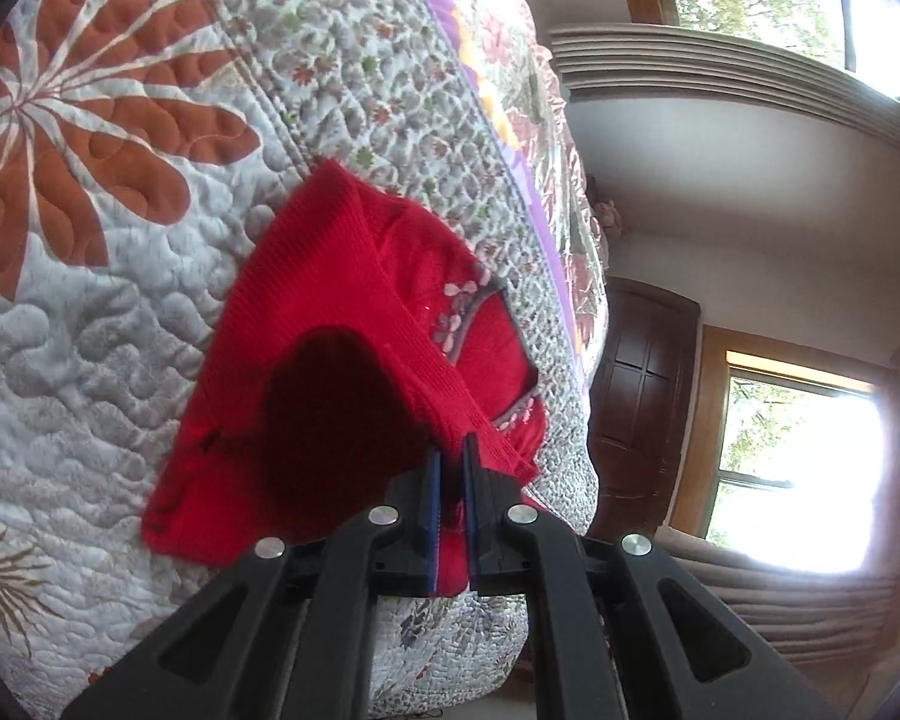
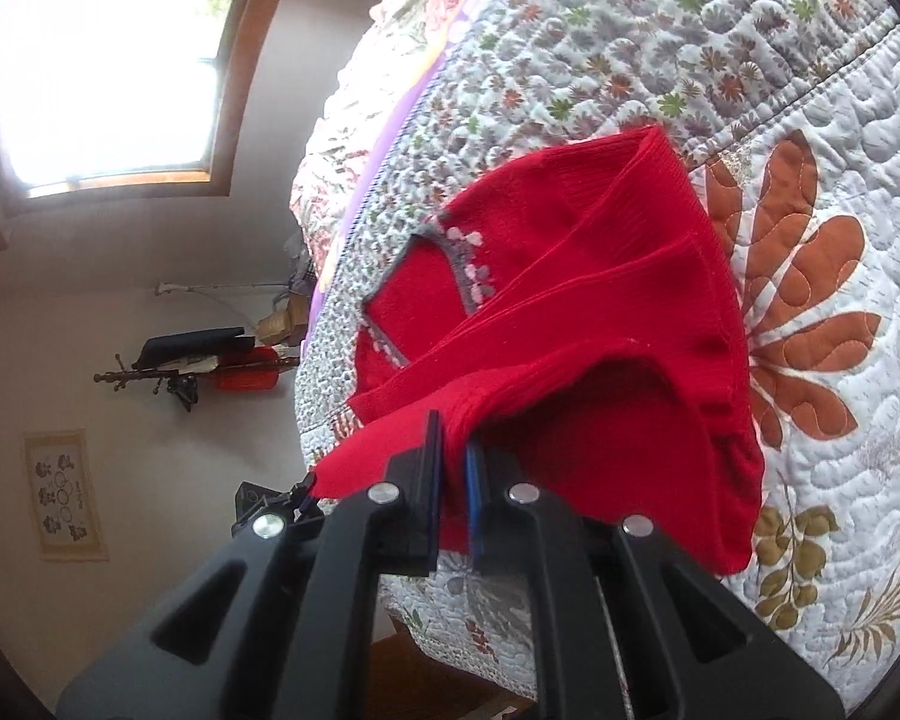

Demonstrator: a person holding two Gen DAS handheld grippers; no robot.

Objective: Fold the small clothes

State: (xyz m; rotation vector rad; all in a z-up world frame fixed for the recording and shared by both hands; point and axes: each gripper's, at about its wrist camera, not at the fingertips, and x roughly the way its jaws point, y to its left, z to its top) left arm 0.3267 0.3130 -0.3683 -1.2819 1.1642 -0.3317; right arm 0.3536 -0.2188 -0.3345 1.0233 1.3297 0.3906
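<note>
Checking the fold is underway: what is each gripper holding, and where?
Both grip the red garment by its near edge: left gripper and right gripper, each shut on cloth lifted off the quilt.

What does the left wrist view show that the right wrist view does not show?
Only the left wrist view shows a dark wooden door and the left gripper, shut on the red knit garment. Only the right wrist view shows a coat rack, a framed picture and the right gripper, also shut on it. Both show the floral quilt beneath.
</note>
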